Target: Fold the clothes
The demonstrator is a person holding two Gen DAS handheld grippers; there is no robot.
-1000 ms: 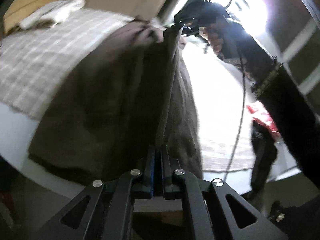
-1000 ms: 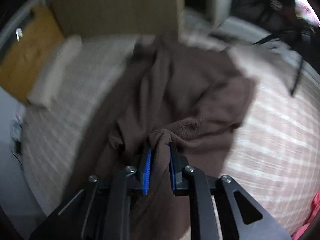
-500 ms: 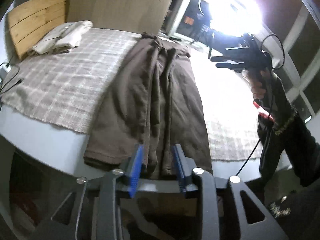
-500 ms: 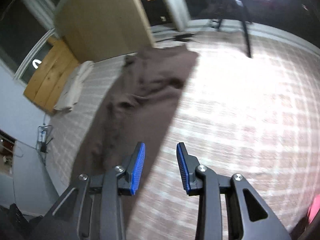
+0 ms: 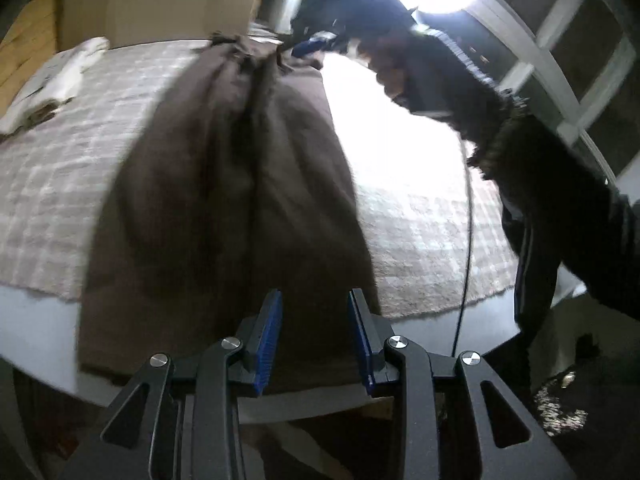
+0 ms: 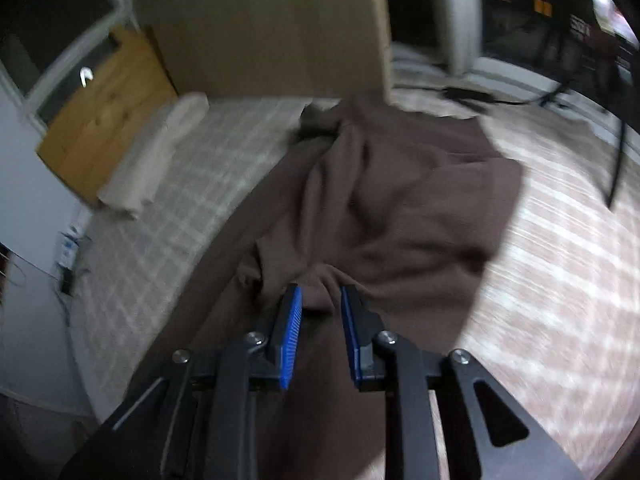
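Observation:
A brown garment (image 5: 224, 184) lies lengthwise on the plaid-covered bed, its near end hanging over the bed's front edge. My left gripper (image 5: 314, 320) is open, its blue pads on either side of that near end, with nothing clamped. In the right wrist view the same garment (image 6: 384, 208) is bunched and creased. My right gripper (image 6: 318, 312) is open with a raised fold of the cloth between its pads. The right gripper also shows in the left wrist view (image 5: 316, 46) at the garment's far end.
A folded cream cloth (image 5: 52, 80) lies at the bed's far left by a wooden headboard (image 6: 104, 112). The plaid cover (image 5: 420, 216) spreads to the right of the garment. A cable (image 5: 466, 248) hangs from the right hand. A tan board (image 6: 264, 28) stands behind the bed.
Both grippers let go of the garment and it dropped flat on the bed. The right gripper has since come back down onto the far end and the left has closed in on the near end.

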